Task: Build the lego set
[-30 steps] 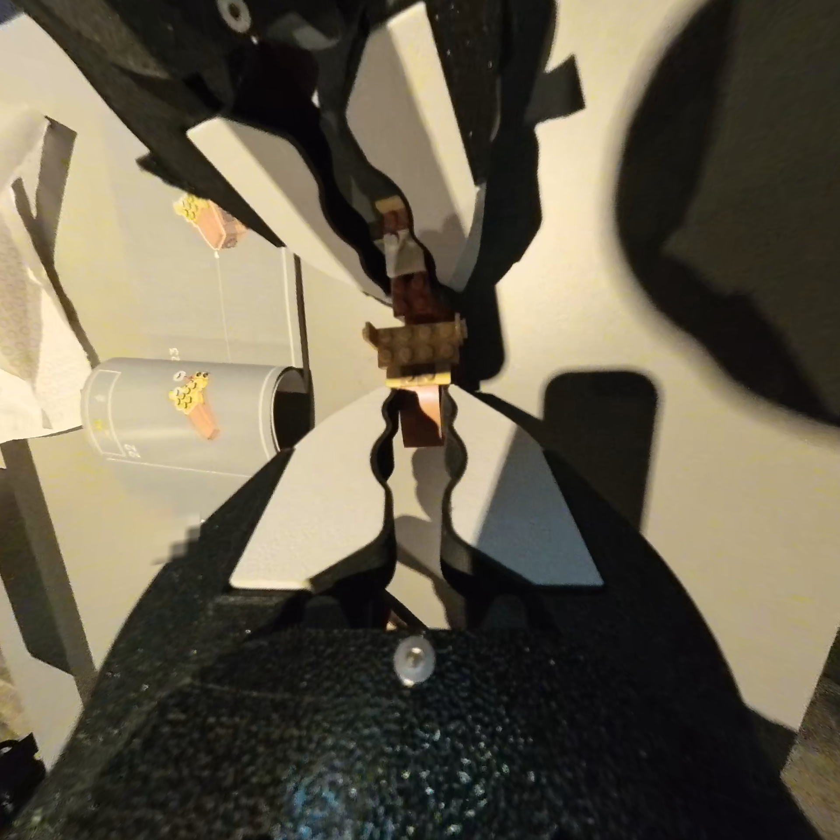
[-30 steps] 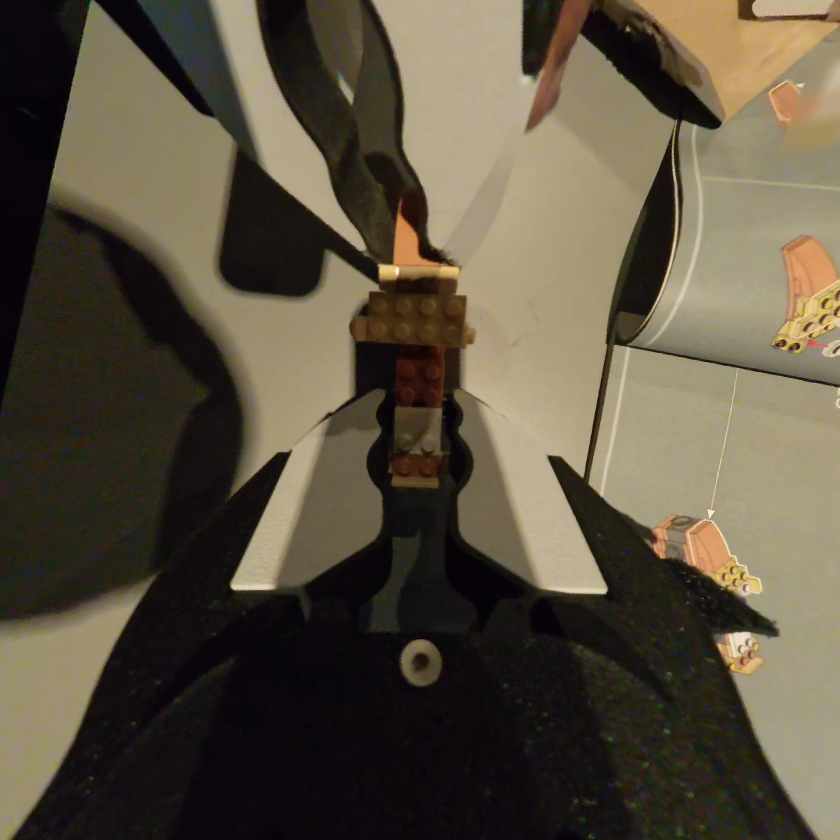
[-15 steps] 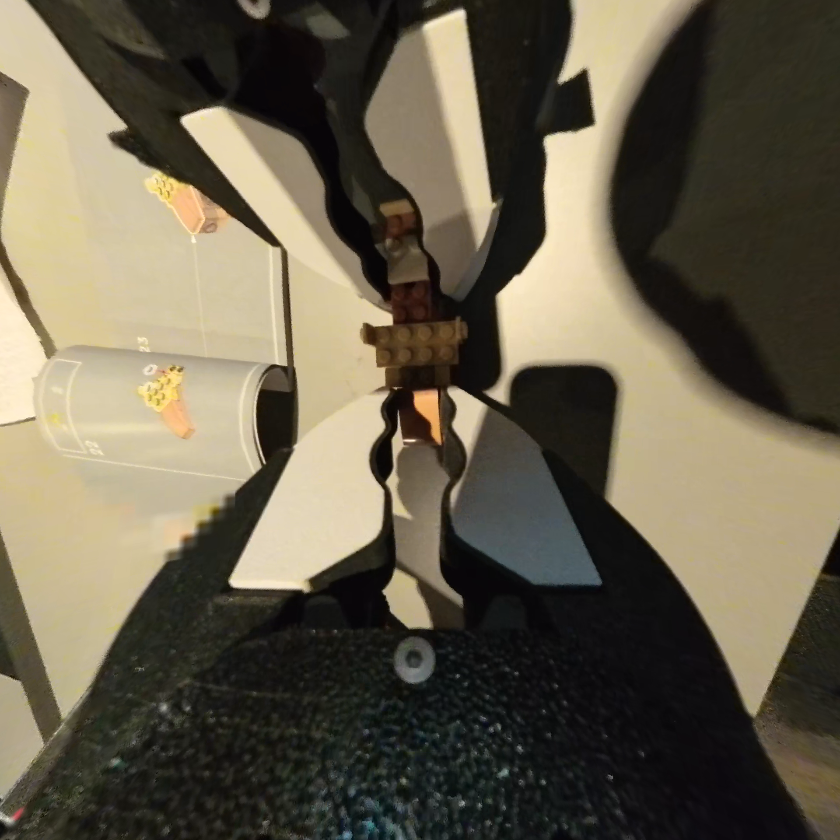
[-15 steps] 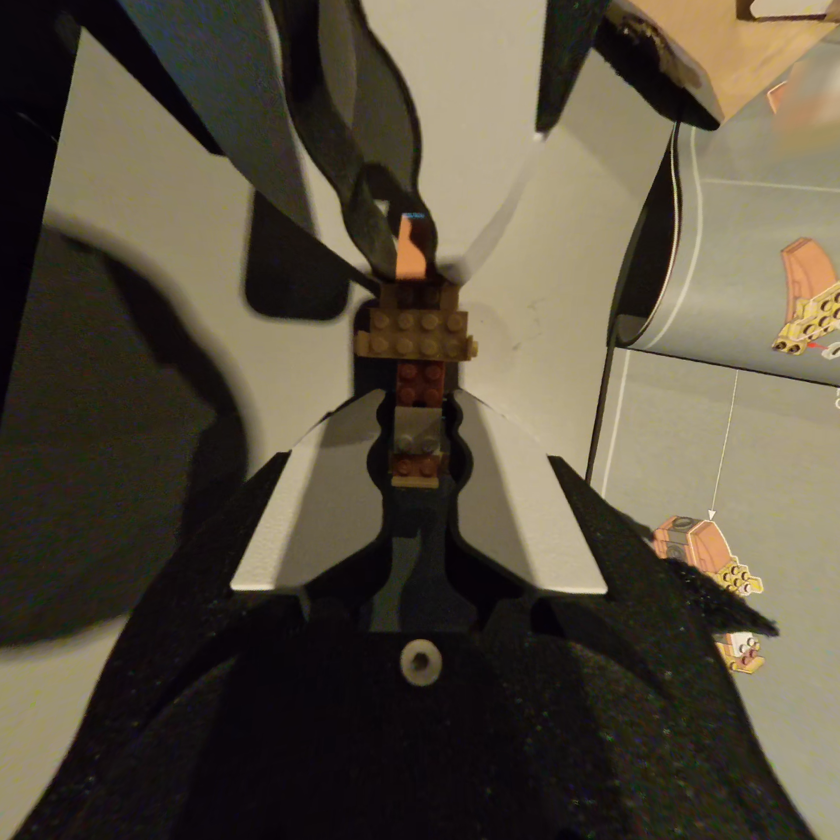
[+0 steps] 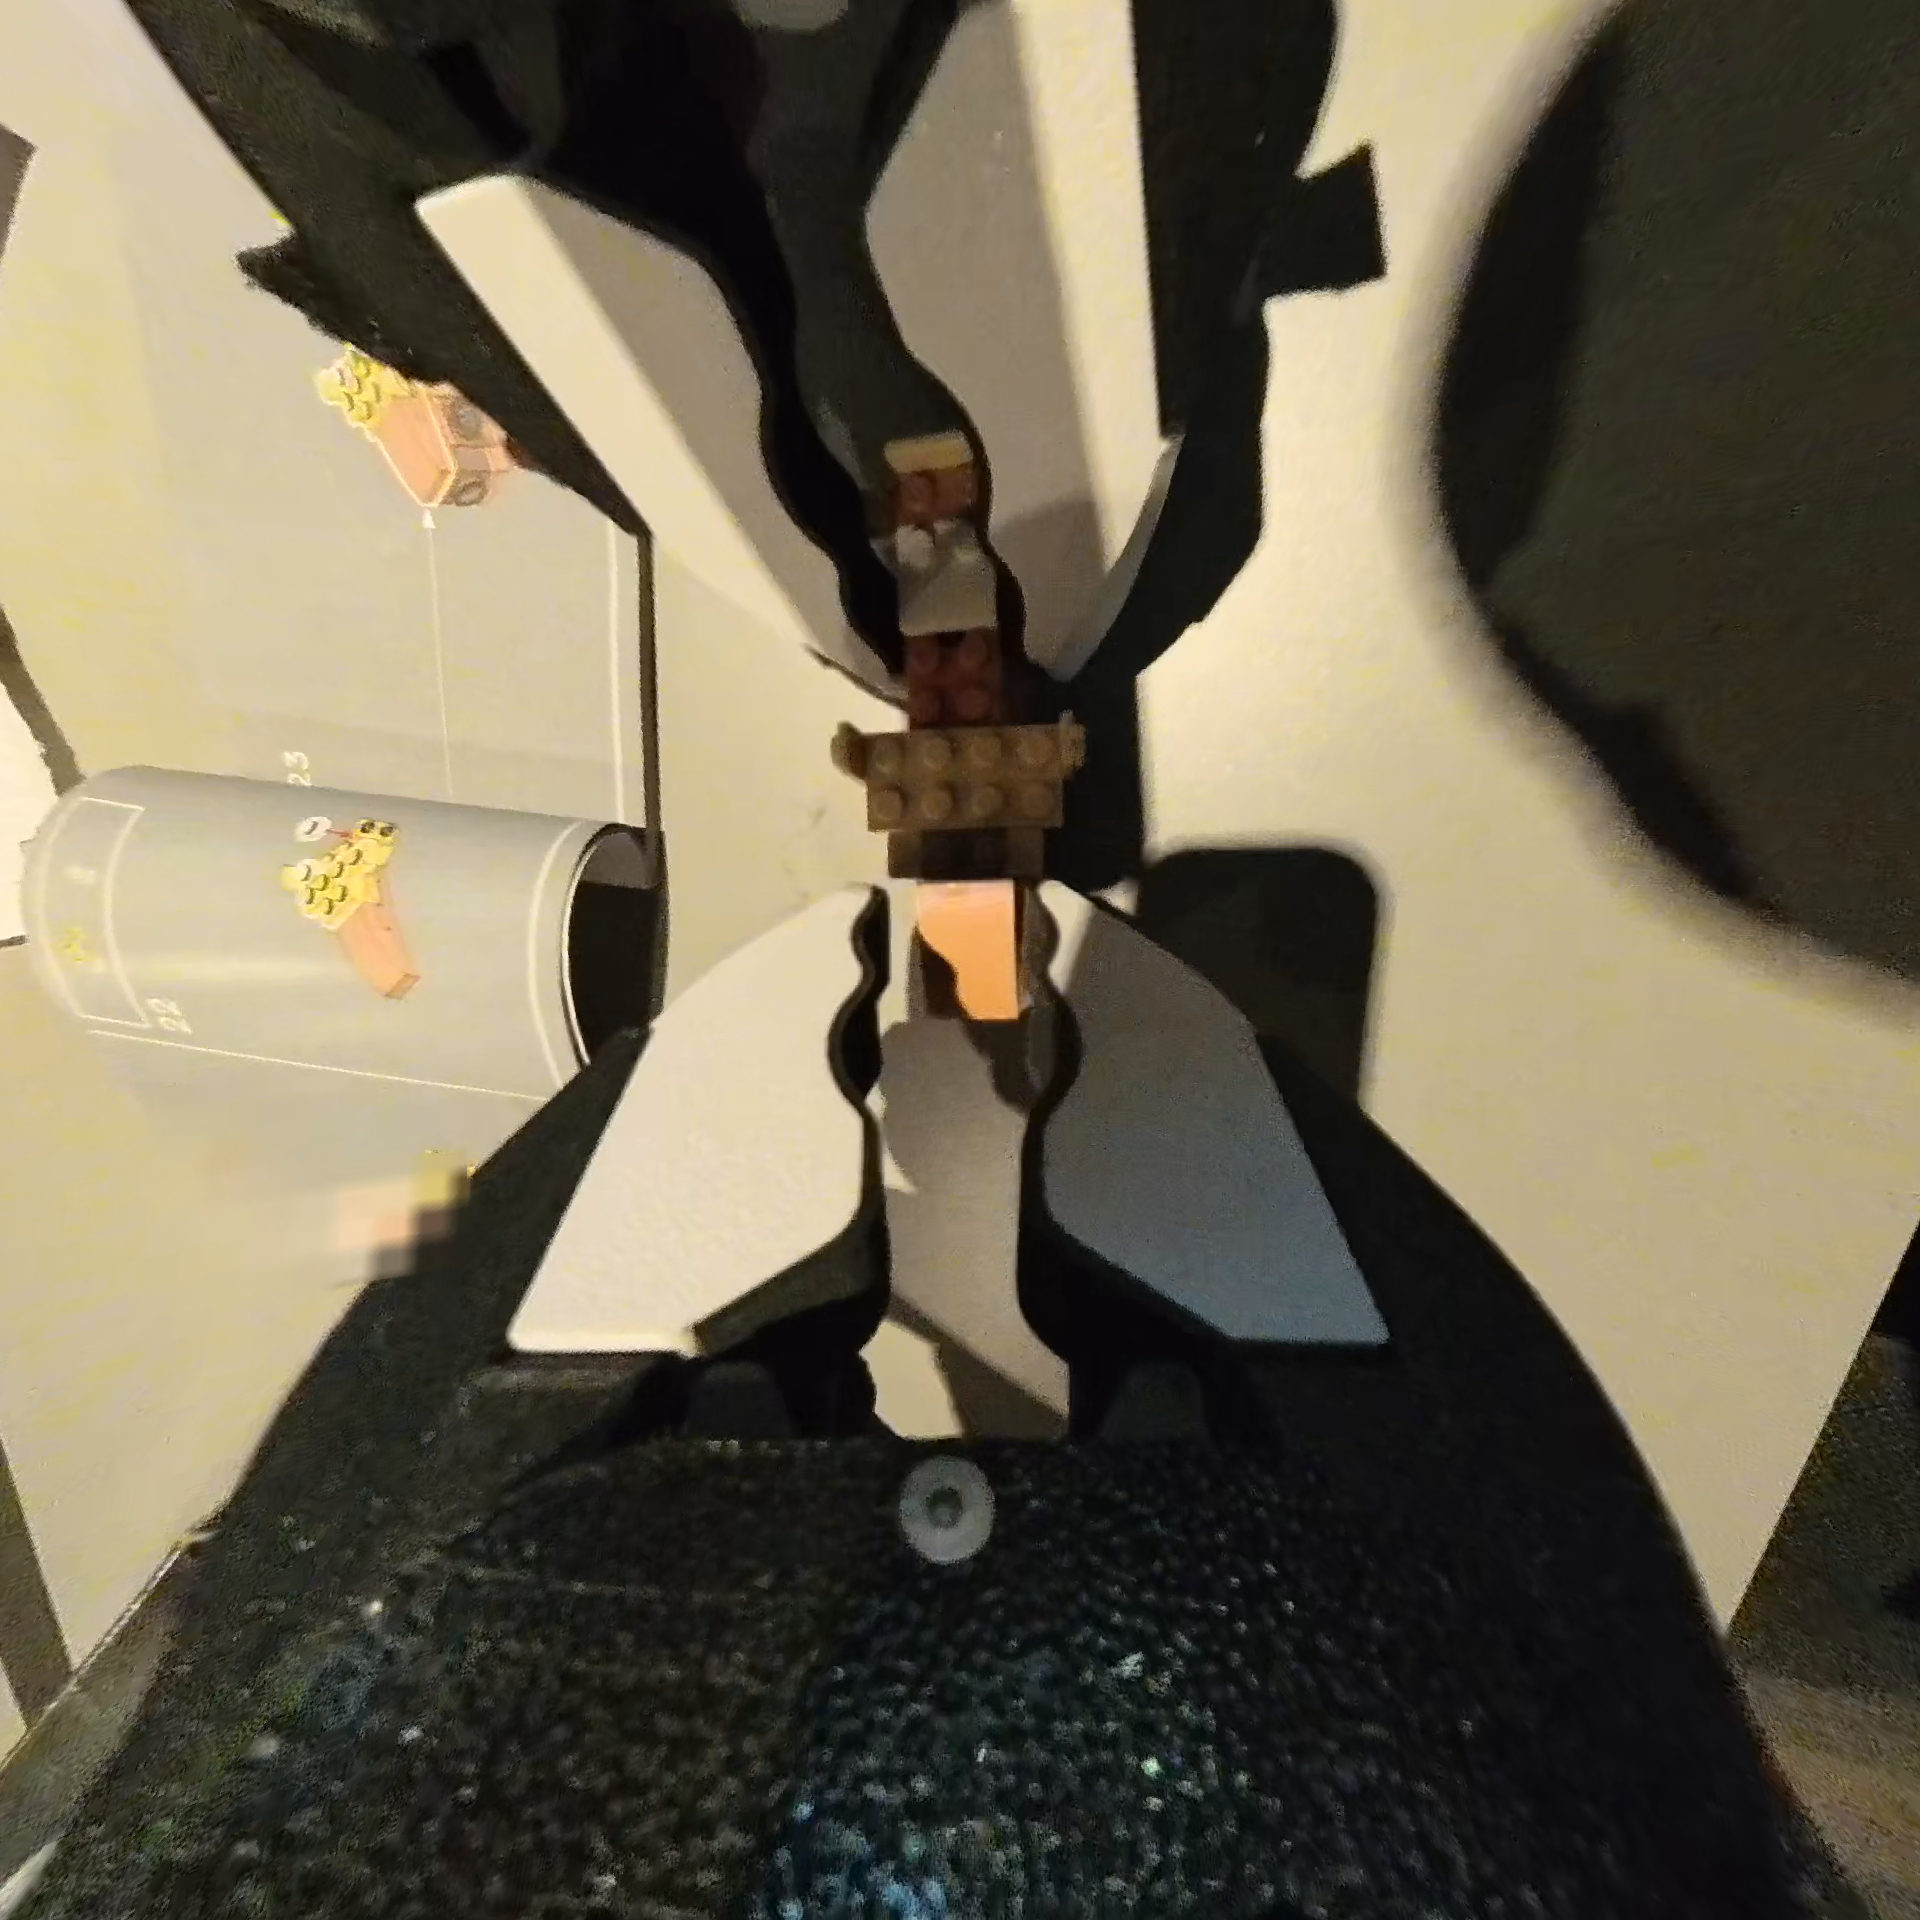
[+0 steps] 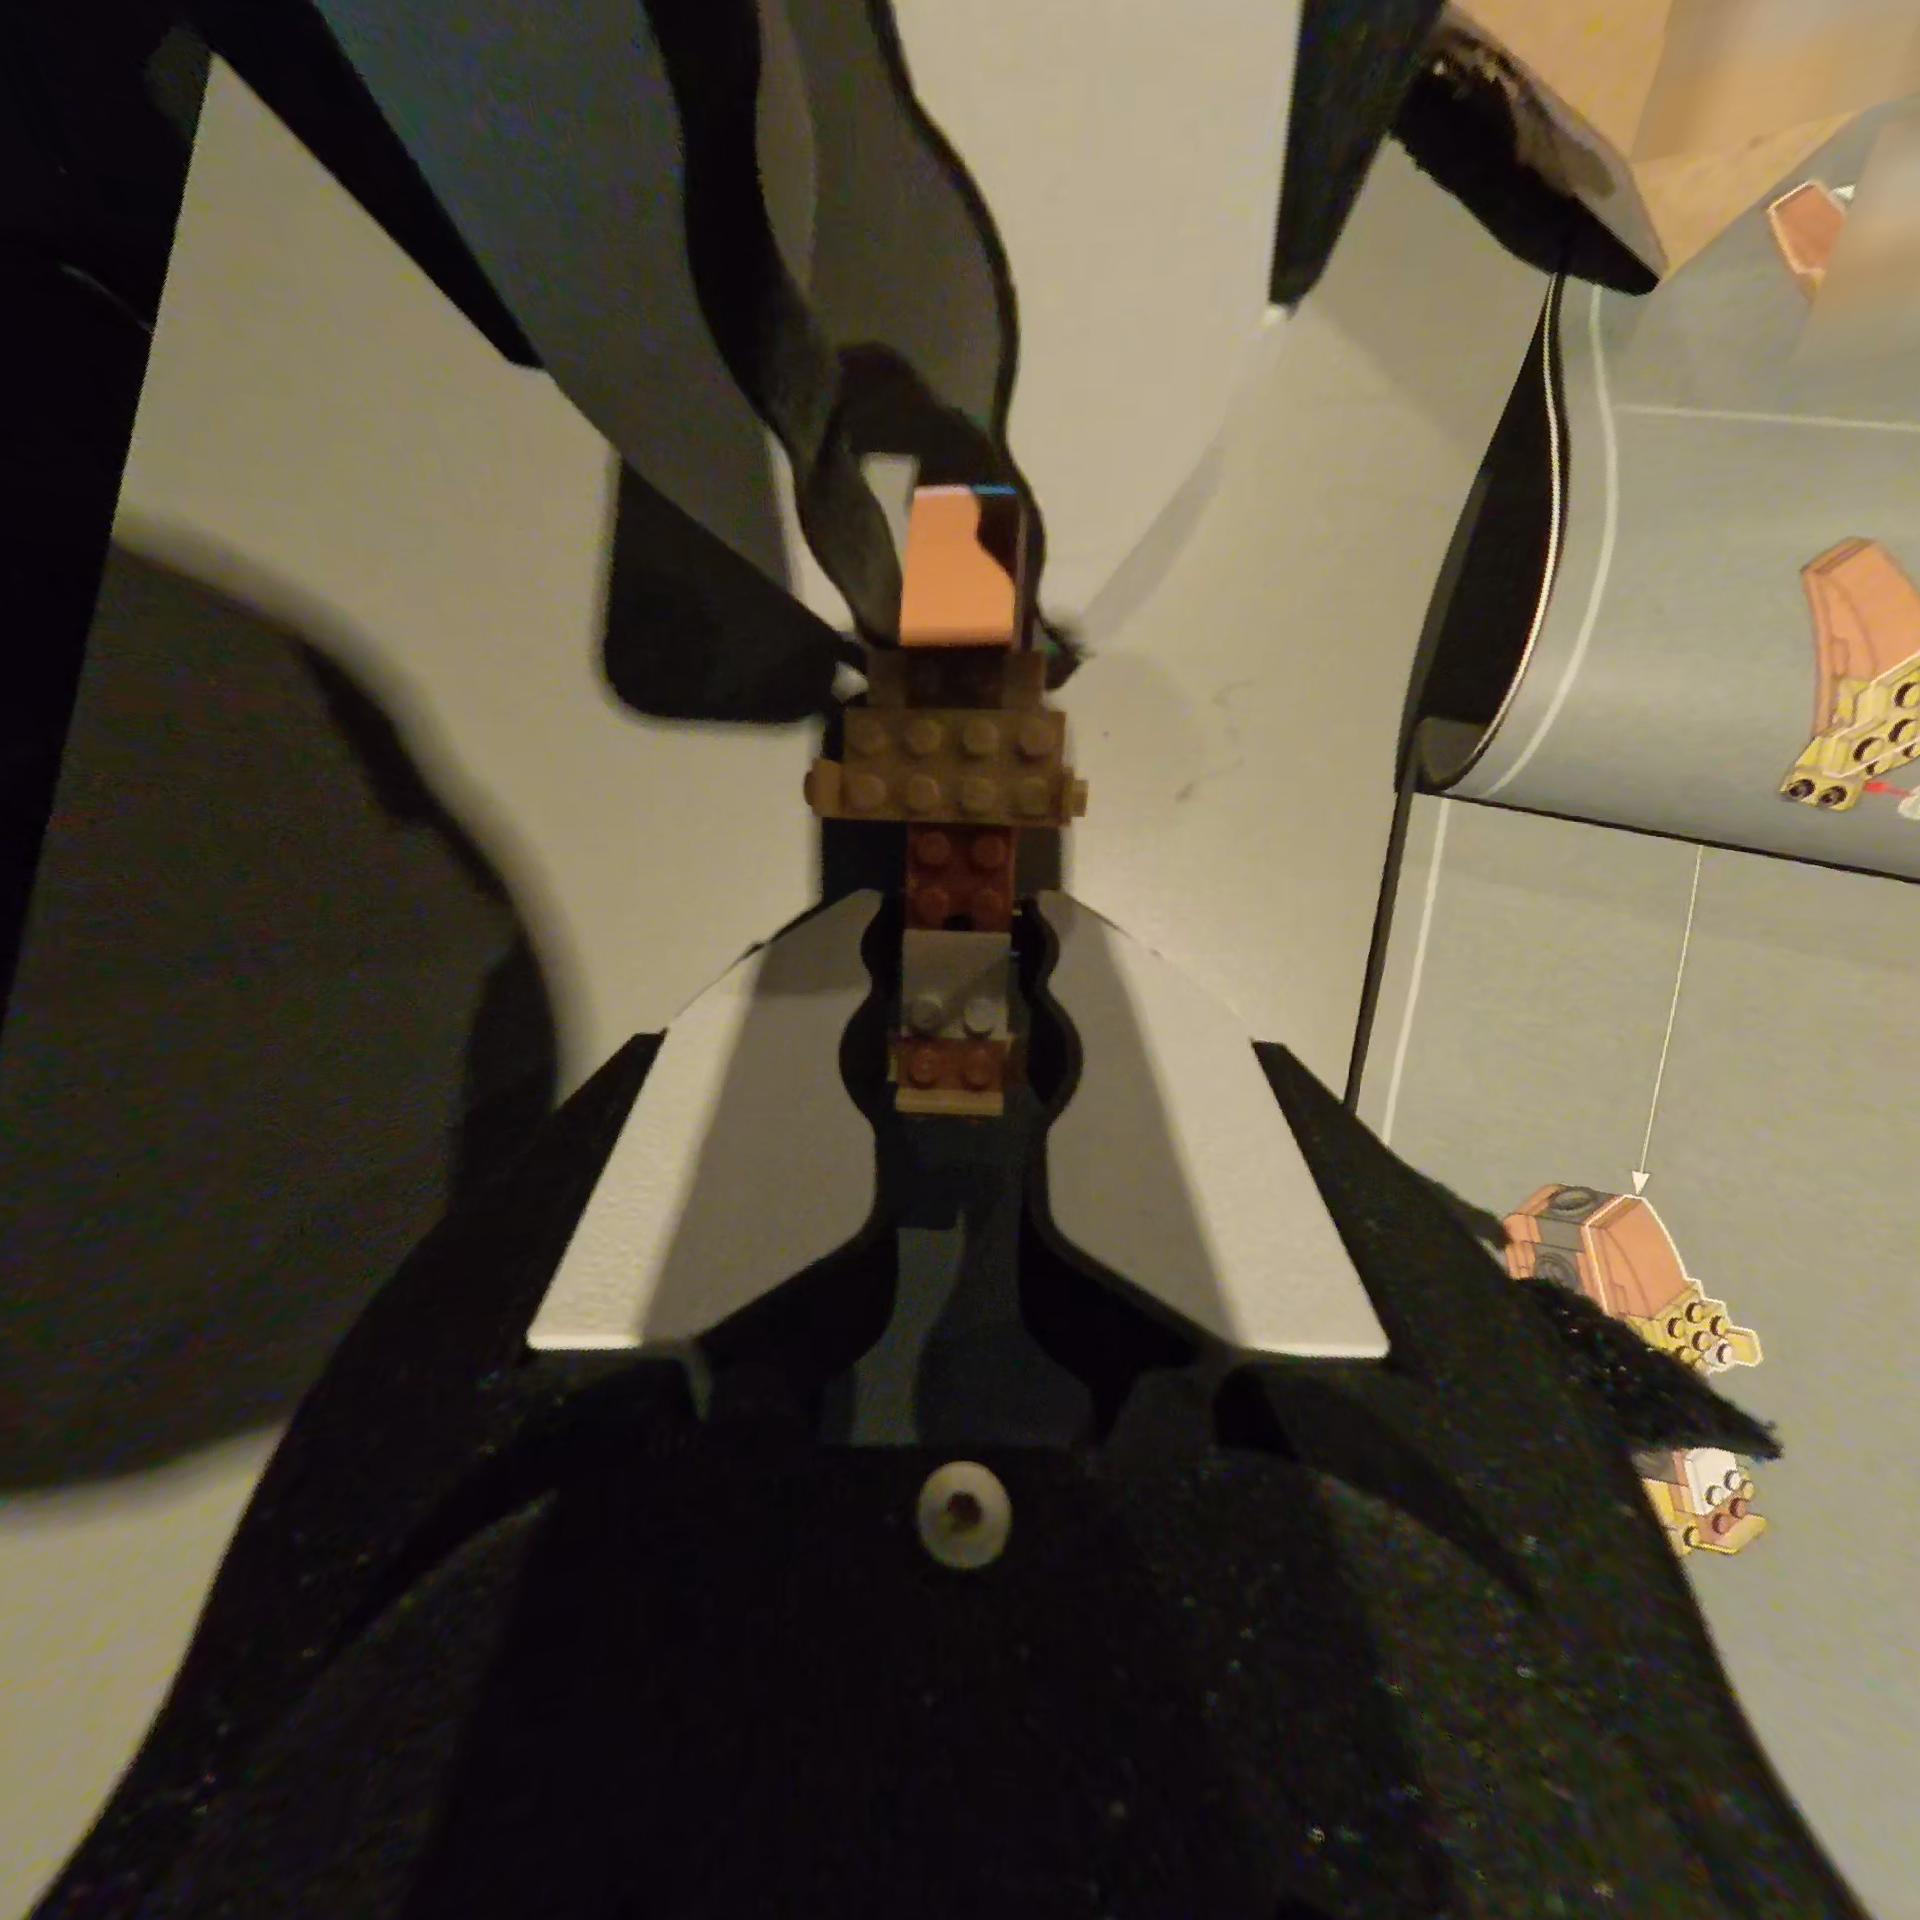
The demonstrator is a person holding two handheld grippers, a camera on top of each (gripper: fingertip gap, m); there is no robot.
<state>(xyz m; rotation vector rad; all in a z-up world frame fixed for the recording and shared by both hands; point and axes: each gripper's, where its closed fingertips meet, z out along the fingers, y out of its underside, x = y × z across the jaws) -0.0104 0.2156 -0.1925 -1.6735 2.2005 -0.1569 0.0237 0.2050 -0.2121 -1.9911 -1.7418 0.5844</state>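
Both grippers are facing each other: left gripper [image 5: 961,971] is clenching the orange slope piece [image 5: 971,961] against the tan-studded end of the lego assembly [image 6: 951,821], whose long axis is running straight into right gripper [image 6: 951,1013], clamped on its grey-and-brown tail.

Two close wrist views, facing each other, sharing the lego assembly [image 5: 961,790] between.

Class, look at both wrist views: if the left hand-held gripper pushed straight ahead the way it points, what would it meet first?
The left hand-held gripper holds the orange piece. Straight ahead sits the tan studded plate of the lego assembly, already touching it. Behind that comes the right hand-held gripper, facing it.
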